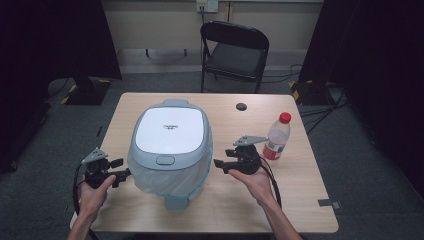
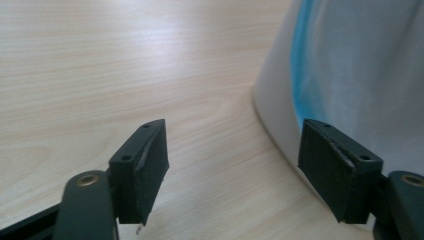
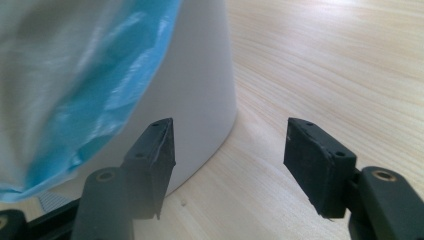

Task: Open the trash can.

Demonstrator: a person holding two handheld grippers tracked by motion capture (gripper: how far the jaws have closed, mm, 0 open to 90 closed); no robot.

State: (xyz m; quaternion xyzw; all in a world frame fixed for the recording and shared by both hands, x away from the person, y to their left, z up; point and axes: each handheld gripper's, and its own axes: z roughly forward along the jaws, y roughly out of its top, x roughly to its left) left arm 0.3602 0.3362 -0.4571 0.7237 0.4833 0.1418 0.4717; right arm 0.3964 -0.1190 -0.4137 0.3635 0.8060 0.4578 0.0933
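Nearest the high camera, two bare forearms come up from the bottom edge, each hand holding a black hand-held gripper over the pale wooden tabletop [image 1: 300, 200]. Between them stands a round light grey pedal bin with a white flat lid [image 1: 170, 142], lid down, its pale blue plastic liner bag [image 1: 167, 182] hanging out over the rim and down the sides. On the left, the left hand-held gripper [image 1: 119, 170] sits just beside the bin's lower side, pointing at it; in the left gripper view its black jaws stand spread with nothing between them, bare wood showing in the gap, and the bin's wall [image 2: 272, 110] with the blue bag [image 2: 360, 65] lies just ahead by the right-hand jaw. On the other side, the right hand-held gripper [image 1: 222, 164] is near the bin but apart from it; in the right gripper view its jaws are likewise spread and hold nothing, with the bin wall [image 3: 200, 90] behind the left-hand jaw and the bag [image 3: 90, 100] draped above. Behind that gripper a clear plastic bottle with a red cap and red label [image 1: 277, 137] stands upright. Beyond the tabletop's far edge a black folding chair [image 1: 234, 52] stands on the grey floor.
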